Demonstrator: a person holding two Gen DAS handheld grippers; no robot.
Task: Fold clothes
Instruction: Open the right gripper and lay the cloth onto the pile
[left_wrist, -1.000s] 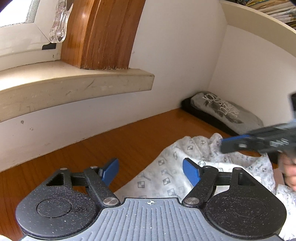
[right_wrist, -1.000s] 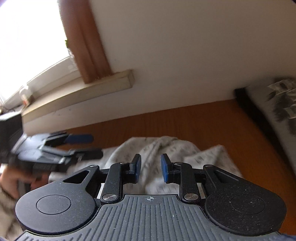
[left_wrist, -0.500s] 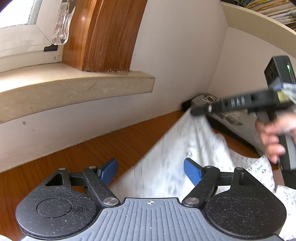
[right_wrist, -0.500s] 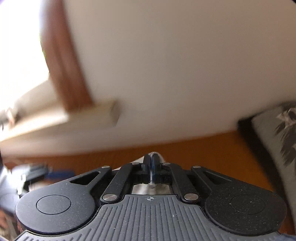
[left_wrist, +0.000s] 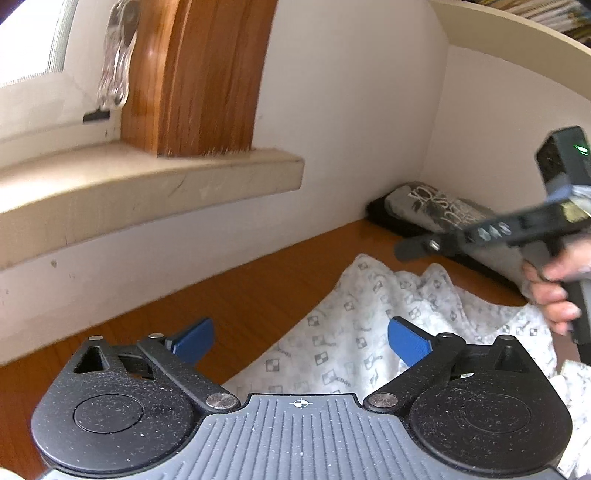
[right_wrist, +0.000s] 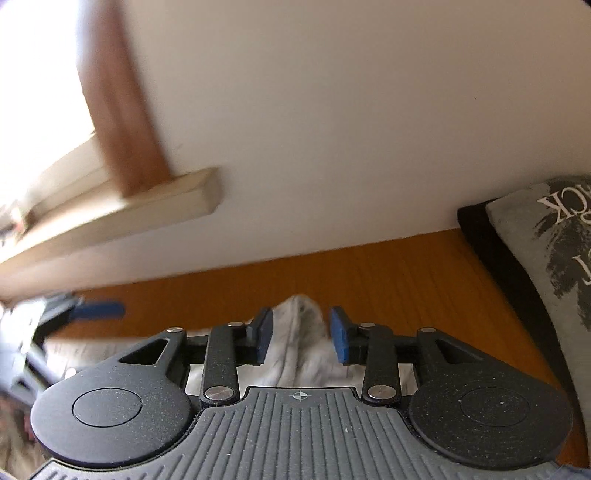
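Orange-brown wooden tabletop (left_wrist: 258, 299) fills the lower part of both wrist views, meeting a white wall (left_wrist: 351, 103) at the back. Nearest the left camera, the left gripper (left_wrist: 300, 341) sits low over the table with its blue pads (left_wrist: 408, 341) spread wide; nothing between them. Just beyond and to its right, a white patterned garment (left_wrist: 354, 343) lies crumpled on the tabletop, small checkered squares printed across it, one edge raised into a peak toward the far corner. In the right wrist view the same garment (right_wrist: 299, 347) shows as a pale ridge of cloth running up between the right gripper (right_wrist: 302, 334) fingers; the blue pads (right_wrist: 339, 334) stand apart on either side of the ridge, not pressing it, so jaws are parted and holding nothing. From the left camera the right gripper (left_wrist: 410, 249) appears blurred above the far end of the garment, with a hand (left_wrist: 554, 288) wrapped around its handle at the right edge. The left gripper also shows in the right view, blurred, at the left edge (right_wrist: 96, 310). Farther back, in the corner, a folded grey T-shirt (left_wrist: 439, 206) with dark lettering rests on a black item (left_wrist: 384, 218); contact with the patterned garment cannot be judged. Behind, a beige windowsill (left_wrist: 147, 192) projects from the wall, carrying a brown wooden window frame (left_wrist: 199, 74), with a clear plastic clip (left_wrist: 116, 66) beside the frame.
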